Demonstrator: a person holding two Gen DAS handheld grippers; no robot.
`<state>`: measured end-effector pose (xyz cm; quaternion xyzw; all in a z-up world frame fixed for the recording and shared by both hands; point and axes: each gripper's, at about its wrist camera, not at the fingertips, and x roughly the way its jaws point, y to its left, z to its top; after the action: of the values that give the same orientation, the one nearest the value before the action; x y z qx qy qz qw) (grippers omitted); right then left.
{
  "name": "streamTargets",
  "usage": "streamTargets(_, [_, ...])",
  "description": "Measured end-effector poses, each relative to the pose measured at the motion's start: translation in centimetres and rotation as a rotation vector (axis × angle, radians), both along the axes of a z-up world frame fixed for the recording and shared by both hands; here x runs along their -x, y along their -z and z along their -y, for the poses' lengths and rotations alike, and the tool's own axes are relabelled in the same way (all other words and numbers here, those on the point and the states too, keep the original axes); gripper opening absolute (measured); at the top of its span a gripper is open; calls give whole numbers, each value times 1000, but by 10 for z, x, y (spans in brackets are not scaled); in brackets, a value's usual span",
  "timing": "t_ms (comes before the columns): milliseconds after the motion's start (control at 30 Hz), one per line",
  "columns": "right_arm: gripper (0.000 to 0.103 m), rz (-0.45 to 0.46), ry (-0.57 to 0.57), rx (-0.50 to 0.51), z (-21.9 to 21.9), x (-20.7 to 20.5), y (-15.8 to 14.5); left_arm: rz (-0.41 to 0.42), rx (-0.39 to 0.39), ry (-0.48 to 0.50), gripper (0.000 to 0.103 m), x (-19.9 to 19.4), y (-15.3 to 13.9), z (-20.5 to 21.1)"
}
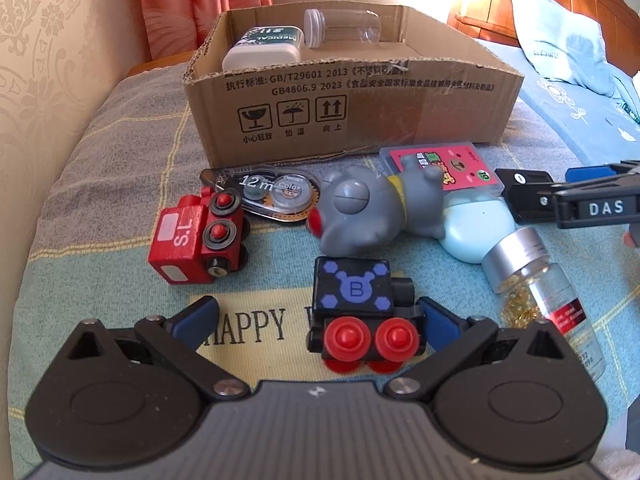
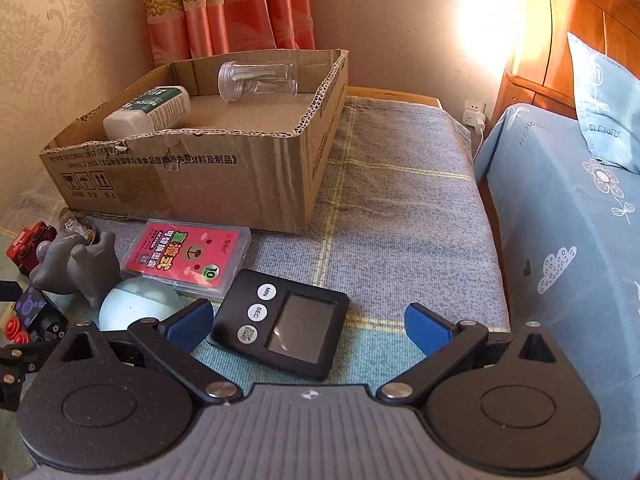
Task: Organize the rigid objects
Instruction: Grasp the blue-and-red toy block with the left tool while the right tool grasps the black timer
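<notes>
My left gripper (image 1: 316, 318) is open; a black toy train with red wheels (image 1: 360, 312) lies between its fingers, close to the right finger. A red toy train (image 1: 198, 236), a correction tape (image 1: 276, 196), a grey toy animal (image 1: 368, 208) and a gold-filled jar (image 1: 536, 280) lie beyond. My right gripper (image 2: 310, 324) is open just above a black digital timer (image 2: 282, 328). A pink card case (image 2: 188, 256) lies behind it. The cardboard box (image 2: 240, 168) holds a white-green bottle (image 2: 148, 114) and a clear jar (image 2: 256, 78).
Everything lies on a grey-blue checked cloth (image 2: 400, 220) over a low surface. A bed with blue bedding (image 2: 560, 220) stands to the right. A wall and pink curtains (image 2: 224, 4) are behind the box. A pale blue round object (image 1: 476, 224) lies by the grey toy.
</notes>
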<state>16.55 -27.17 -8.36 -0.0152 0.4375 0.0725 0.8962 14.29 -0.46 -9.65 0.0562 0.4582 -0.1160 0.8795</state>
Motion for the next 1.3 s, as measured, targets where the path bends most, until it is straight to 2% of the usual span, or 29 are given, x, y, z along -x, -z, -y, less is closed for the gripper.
streamTargets(167, [103,6,-20,62,-6,3,5,7,2,9,103,1,0,-1])
streamTargets(433, [103,24,-23,55,14,11,5,22,3,19,103,3,1,-1])
streamTargets(633, [103,45,-36,50,14,12,7,30,5,71,102,10,0,3])
streamTargets(733, [103,54,-45,49,14,13,7,38,10,85,96,11,-2,6])
streamTargets(900, [103,63,-54,48,15,14,8,57,16,111,71,17,-9,13])
streamTargets(1100, [103,76,-65,46,16,15,8,67,19,120,54,17,-11,14])
streamTargets(1300, [103,82,-140,37,14,6,8,62,18,113,53,17,-12,12])
